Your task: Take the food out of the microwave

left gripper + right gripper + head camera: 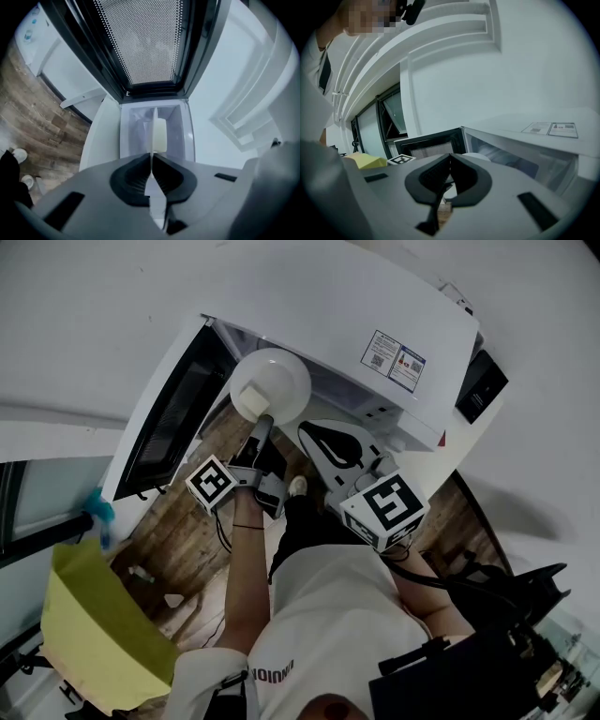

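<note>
Head view, looking steeply down: a white microwave (pixel 375 306) fills the upper middle, and its dark-windowed door (pixel 173 418) is swung wide open to the left. Below it is a wood-plank floor (pixel 178 549), with a yellow sheet-like object (pixel 94 624) at the lower left. The person's white-clad torso (pixel 328 615) takes up the bottom centre. A round white plate (pixel 272 381) sits at the mouth of the oven cavity, carrying a pale, blocky piece of food (pixel 251 401) near its closer edge. The left tongs (pixel 262 423) reach up from the person's forearm to the plate's near rim. The right tongs (pixel 314 435) hang just beside it on the right, close to the plate but not on it. In the left gripper view the camera is rolled, so the plate (pixel 153 136) appears edge-on as a thin upright line. The left tongs (pixel 151 161) are clenched on its rim, with one dark pad on each face of the plate. The food (pixel 161 135) sits against the plate's right face, just beyond the pads, with the cavity (pixel 133 126) behind it and the mesh of the door (pixel 140 42) above. Whether the plate's far rim is inside the cavity cannot be told. In the right gripper view the right tongs (pixel 450 161) are clenched, tips together, with nothing between them. Beyond them are the microwave (pixel 525 150) and its open door (pixel 426 143).
</note>
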`<state>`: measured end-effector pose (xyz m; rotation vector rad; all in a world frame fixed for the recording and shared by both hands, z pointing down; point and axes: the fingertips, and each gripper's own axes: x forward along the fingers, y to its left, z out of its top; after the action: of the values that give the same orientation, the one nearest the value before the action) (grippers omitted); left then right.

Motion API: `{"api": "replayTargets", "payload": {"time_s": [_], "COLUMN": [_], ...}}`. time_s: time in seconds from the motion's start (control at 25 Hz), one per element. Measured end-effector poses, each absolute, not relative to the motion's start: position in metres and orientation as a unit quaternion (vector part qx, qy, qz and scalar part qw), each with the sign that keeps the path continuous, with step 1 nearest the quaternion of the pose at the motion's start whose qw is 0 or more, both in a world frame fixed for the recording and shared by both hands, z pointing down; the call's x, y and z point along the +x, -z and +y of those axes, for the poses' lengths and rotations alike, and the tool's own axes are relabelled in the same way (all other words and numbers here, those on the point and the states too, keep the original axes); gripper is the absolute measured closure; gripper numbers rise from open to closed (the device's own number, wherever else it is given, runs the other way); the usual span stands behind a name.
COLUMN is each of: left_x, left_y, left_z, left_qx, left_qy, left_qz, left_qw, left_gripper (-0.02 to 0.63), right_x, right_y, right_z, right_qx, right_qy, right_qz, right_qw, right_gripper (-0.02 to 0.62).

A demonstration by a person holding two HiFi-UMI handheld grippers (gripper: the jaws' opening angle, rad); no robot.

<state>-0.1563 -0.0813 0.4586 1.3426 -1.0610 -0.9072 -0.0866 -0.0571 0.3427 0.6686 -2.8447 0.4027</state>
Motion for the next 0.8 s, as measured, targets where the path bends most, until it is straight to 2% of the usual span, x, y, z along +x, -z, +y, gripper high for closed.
{"api": "replayTargets", "payload": {"time_s": [0.8], "left_x": [-0.155], "left_y": [-0.425], "left_z": [-0.053], "left_qx": [0.568], "left_qy": [0.412], "left_qz": [-0.457], "left_qw": [0.547], "left_gripper": [0.583], "right_x": [-0.093], "right_y": [-0.334], "right_z": [-0.048], "right_qx": [0.188], "right_qy": [-0.128], "right_qz": [-0.97], "right_qw": [0.087], "right_gripper": [0.574]}}
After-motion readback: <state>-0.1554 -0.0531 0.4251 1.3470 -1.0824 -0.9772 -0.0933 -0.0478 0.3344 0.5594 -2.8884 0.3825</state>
